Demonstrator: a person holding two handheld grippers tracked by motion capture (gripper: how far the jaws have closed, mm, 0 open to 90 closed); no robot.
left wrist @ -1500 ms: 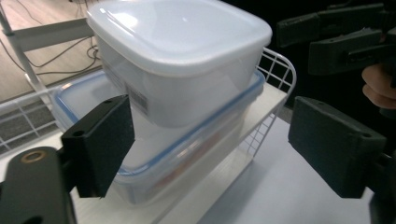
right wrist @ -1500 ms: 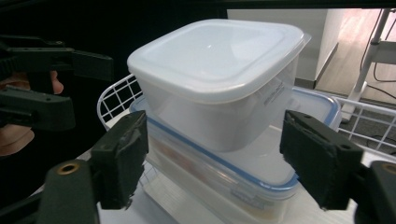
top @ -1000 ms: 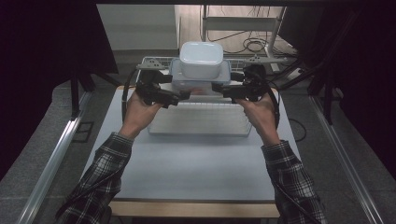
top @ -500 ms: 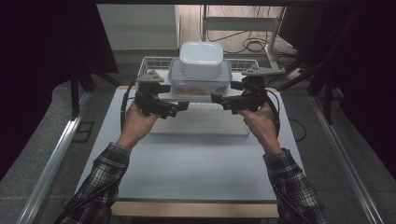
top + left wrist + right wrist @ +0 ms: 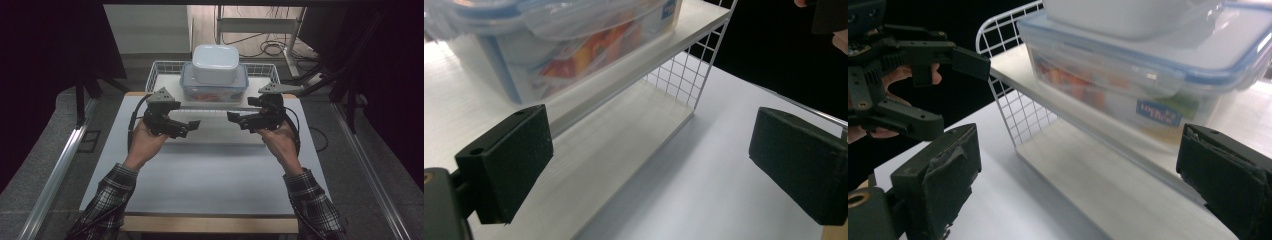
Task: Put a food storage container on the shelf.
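Box position: the clear lidded box (image 5: pixel 214 89) is sitting on the upper shelf of the wire rack (image 5: pixel 162 70), far centre, with a white tub (image 5: pixel 215 63) stacked on it.
Long axis: running left to right; its short ends are facing the two grippers.
Left gripper (image 5: pixel 194 124): jaws gaping, grasping nothing; hanging near-left of the box.
Right gripper (image 5: pixel 233 117): spread wide, empty; near-right, seemingly about equally close.

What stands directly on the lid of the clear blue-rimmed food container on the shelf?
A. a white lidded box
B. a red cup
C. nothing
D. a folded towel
A: a white lidded box sits on the lid of the clear food container.
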